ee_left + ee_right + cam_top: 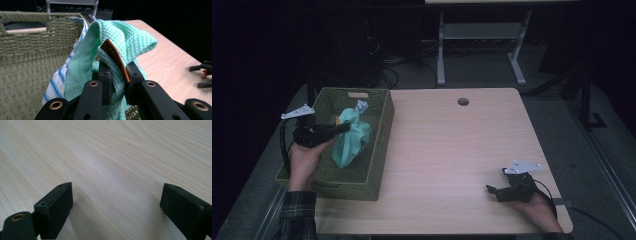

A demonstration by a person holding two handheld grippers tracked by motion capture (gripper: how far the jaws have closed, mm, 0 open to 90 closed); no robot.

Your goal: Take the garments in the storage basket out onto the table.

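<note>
- Left gripper (pixel 343 127): jaws clamped on green cloth (pixel 351 140), over basket (pixel 377 172), far left
- Right gripper (pixel 493 190): jaws apart, empty, near right on bench (pixel 452 150)
- Step, likely: lifting cloth out; next needs clearing the rim

High cam overhead, facing fwd/down; two tool cams close-up; all sharing table (pixel 452 150).

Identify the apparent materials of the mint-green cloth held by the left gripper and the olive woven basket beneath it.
Mint-green cloth: soft textile, likely cotton; its waffle-grid weave and limp folds show. Olive woven basket: plaited fibre, perhaps seagrass or paper cord; matte braided strands.
</note>
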